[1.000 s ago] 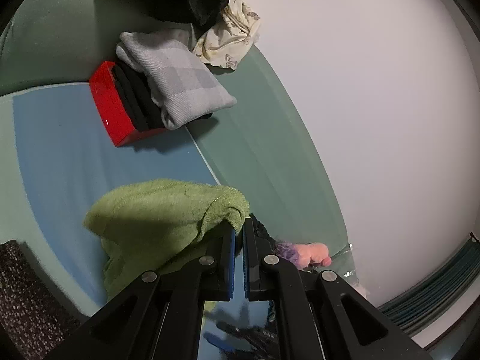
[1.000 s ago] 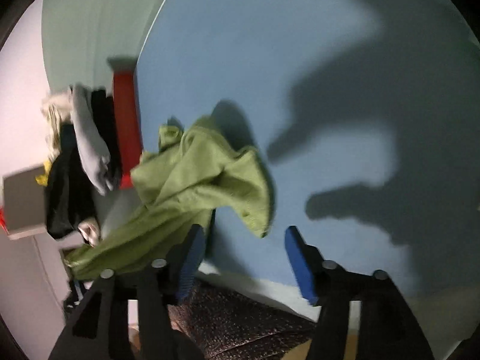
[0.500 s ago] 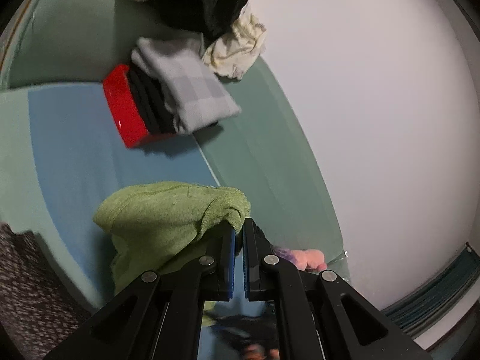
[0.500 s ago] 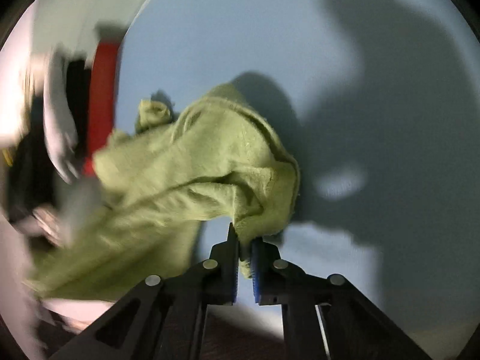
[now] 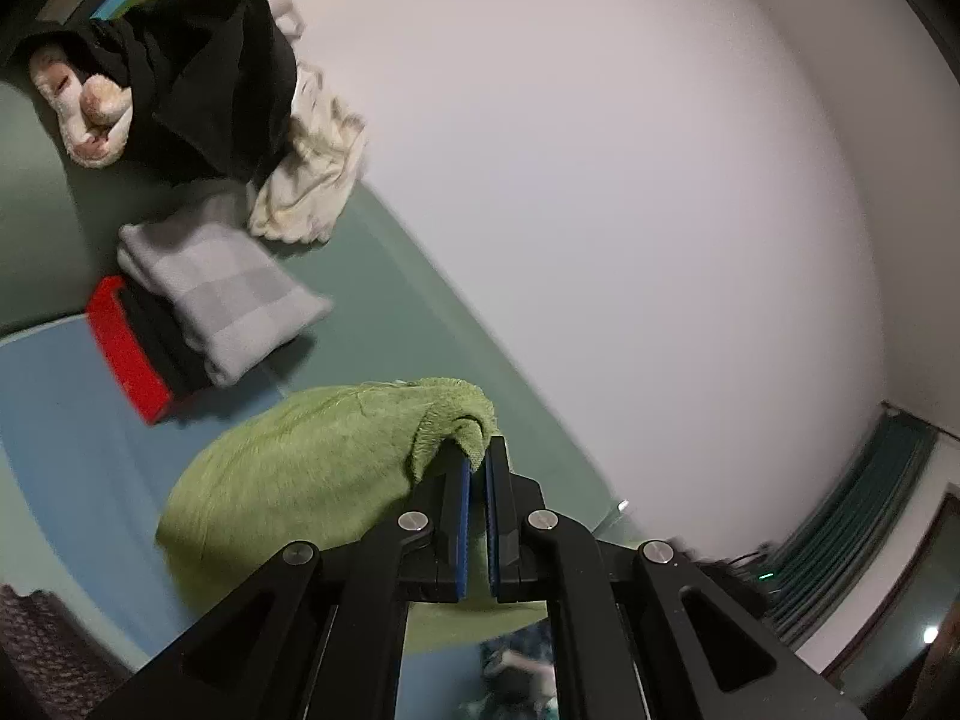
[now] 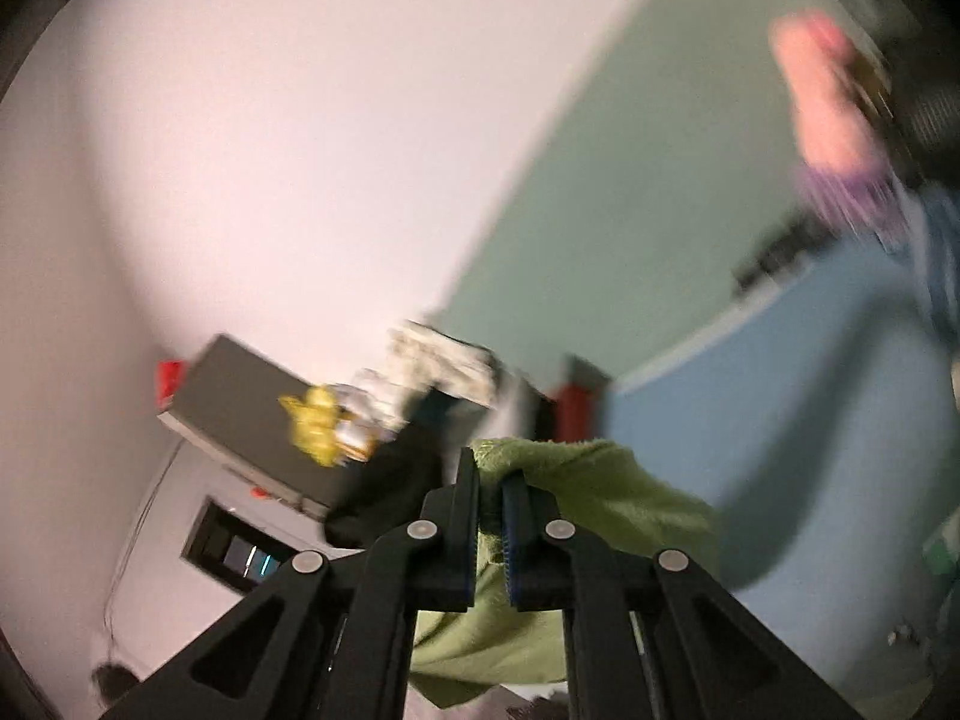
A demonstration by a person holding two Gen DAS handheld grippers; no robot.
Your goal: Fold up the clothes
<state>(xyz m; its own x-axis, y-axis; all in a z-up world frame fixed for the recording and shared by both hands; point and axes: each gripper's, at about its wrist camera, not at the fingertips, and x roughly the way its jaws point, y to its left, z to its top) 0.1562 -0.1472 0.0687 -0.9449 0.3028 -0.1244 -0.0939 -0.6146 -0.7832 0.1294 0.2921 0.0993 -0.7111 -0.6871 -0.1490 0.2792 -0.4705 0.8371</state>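
A green fleece garment (image 5: 300, 468) is held up off the blue mat (image 5: 54, 396). My left gripper (image 5: 477, 462) is shut on one edge of it, and the cloth drapes to the left of the fingers. My right gripper (image 6: 492, 480) is shut on another edge of the same green garment (image 6: 600, 492), which hangs down between and below the fingers. The right wrist view is blurred by motion.
A folded stack with a grey checked cloth (image 5: 222, 294) over black and red pieces (image 5: 120, 354) sits at the mat's far edge. A black garment (image 5: 198, 66) and a cream cloth (image 5: 312, 180) lie behind it by the white wall. A pink toy (image 6: 822, 102) lies on the green sheet.
My right gripper closed on the green garment's edge and swung up with it, away from the mat toward the wall. My left gripper kept its hold and lifted the cloth higher.
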